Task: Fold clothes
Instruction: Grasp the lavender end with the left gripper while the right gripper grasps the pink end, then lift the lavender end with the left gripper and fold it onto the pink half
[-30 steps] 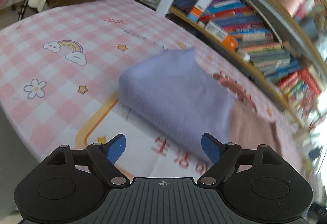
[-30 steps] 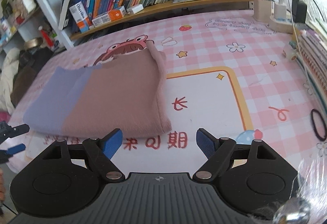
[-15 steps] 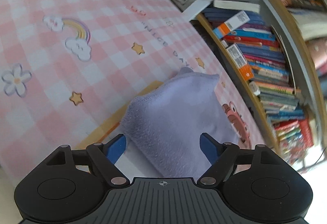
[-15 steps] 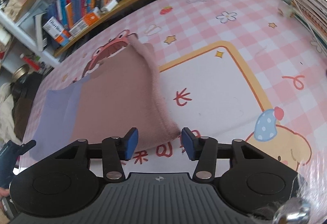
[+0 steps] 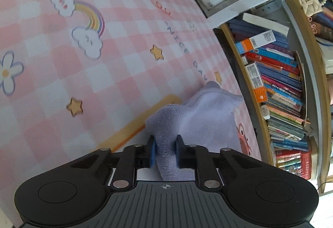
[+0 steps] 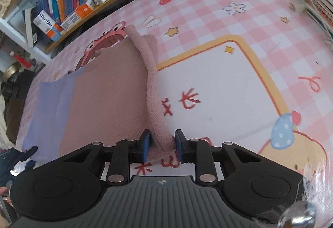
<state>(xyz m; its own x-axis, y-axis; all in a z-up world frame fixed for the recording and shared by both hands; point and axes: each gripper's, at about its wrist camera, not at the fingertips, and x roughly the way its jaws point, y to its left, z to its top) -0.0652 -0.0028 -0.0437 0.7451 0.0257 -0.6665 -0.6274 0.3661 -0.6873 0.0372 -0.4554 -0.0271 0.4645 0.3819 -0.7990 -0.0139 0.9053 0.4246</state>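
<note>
- Our left gripper [image 5: 164,152] has just been closing, and its jaws are now pinching the lilac end of the folded cloth [image 5: 199,119], which is spreading ahead of them.
- Our right gripper [image 6: 160,148] has also been closing and is clamping the pink end's rolled edge (the cloth [image 6: 108,90] is stretching ahead and leftward).
- The cloth is lying on the checked table cover [image 6: 218,86].

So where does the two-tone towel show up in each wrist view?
Left wrist: the towel, its lilac end only, low centre, pinched in the left gripper.
Right wrist: towel left of centre, pink corner in the right gripper.
Shared landmark: the frog print on the checked tablecloth.
</note>
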